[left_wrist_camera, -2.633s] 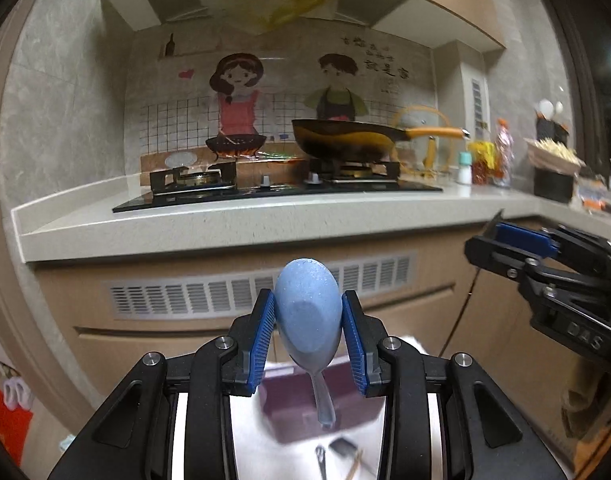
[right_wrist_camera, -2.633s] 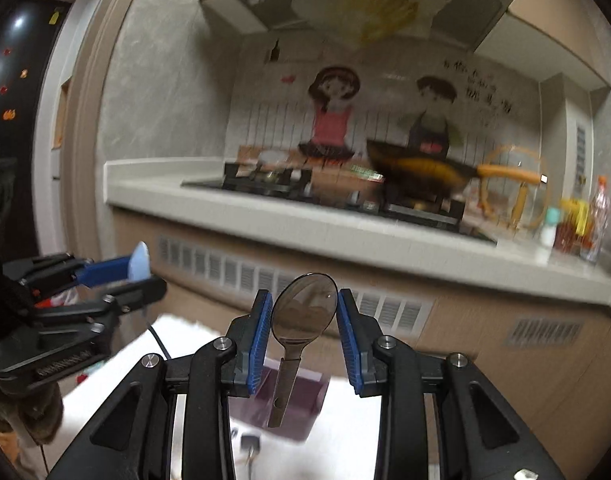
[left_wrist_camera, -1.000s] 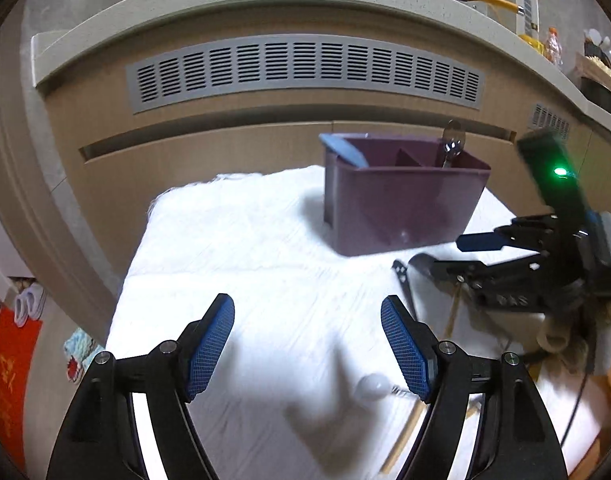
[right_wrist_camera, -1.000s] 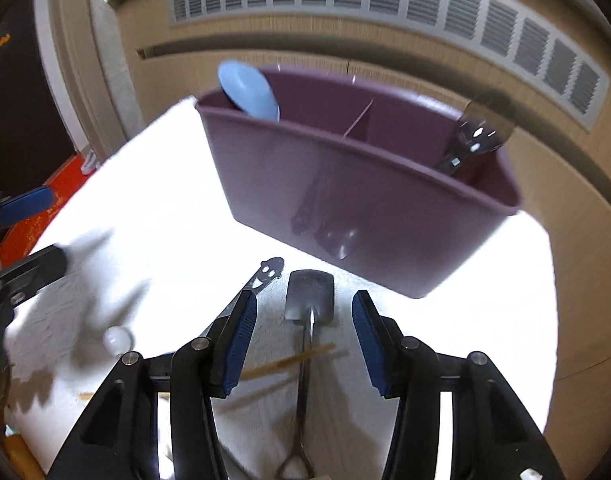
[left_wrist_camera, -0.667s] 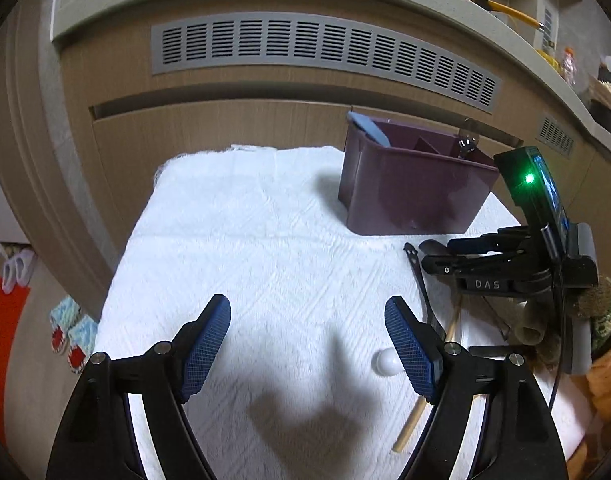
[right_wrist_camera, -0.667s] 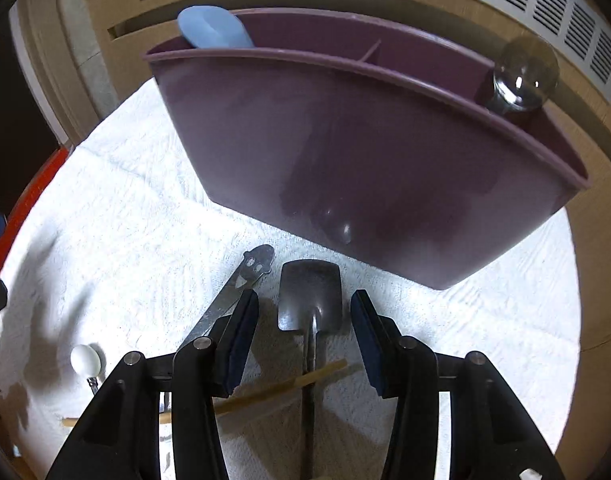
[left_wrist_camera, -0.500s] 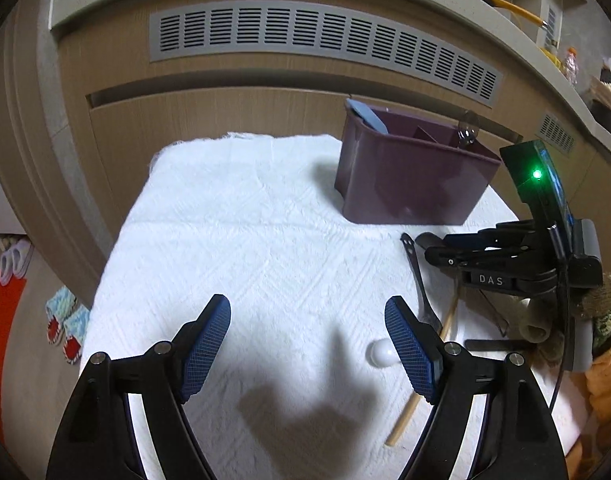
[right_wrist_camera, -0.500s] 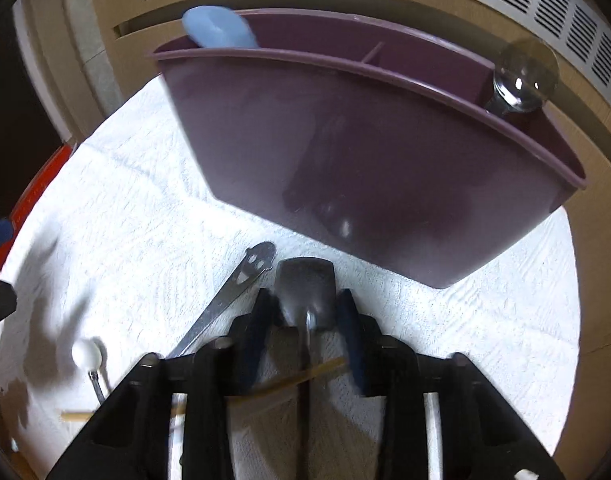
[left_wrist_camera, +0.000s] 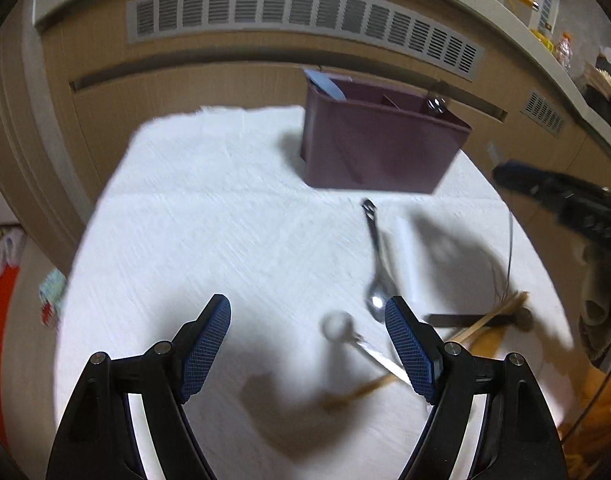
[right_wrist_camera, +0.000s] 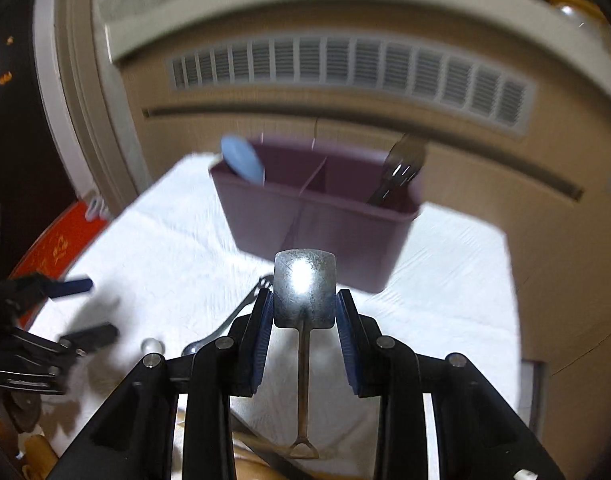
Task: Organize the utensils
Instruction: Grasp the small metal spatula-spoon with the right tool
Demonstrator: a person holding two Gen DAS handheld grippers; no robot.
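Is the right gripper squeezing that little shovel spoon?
Touching. The right wrist view shows both pads of the right gripper pressed against the shovel spoon bowl's sides.

Plenty of open white cloth point(left_wrist_camera: 209, 216) on the left half, nothing lying there. Right half crowded: metal spoon point(left_wrist_camera: 375, 268), white-headed spoon point(left_wrist_camera: 337, 326) and chopsticks point(left_wrist_camera: 489, 316) scattered right in front of the left gripper point(left_wrist_camera: 307, 346), its jaws wide and empty. Purple caddy point(left_wrist_camera: 369, 152) blocking the far edge, tight against the cabinet front point(left_wrist_camera: 185, 92). Inside: blue spoon point(right_wrist_camera: 241, 160) taking the left compartment, metal spoon bowl point(right_wrist_camera: 401, 168) in the right corner. Right gripper point(right_wrist_camera: 304, 308), clamped on the shovel spoon point(right_wrist_camera: 304, 292), off the cloth with clear air up to the caddy rim.
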